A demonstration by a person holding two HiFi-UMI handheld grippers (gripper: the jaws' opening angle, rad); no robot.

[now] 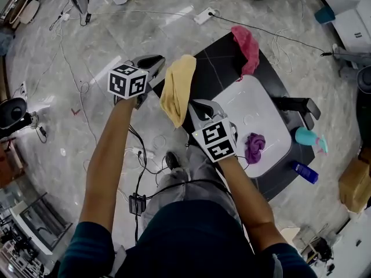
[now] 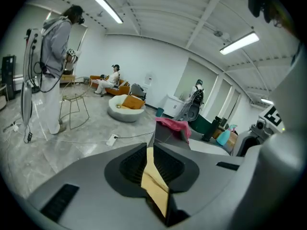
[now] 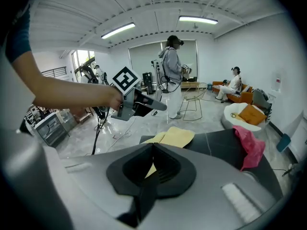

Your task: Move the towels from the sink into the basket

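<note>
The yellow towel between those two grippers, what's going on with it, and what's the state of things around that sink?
A person is holding the yellow towel with two hand-held grippers. The left gripper and the right gripper are each shut on part of it, so it hangs between them by the edge of the black counter. A purple towel lies in the white sink, and a pink towel is draped over the counter's far edge.

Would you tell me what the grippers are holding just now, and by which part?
The yellow towel, shared: the left gripper pinches its upper left edge, the right gripper its lower right edge.
</note>
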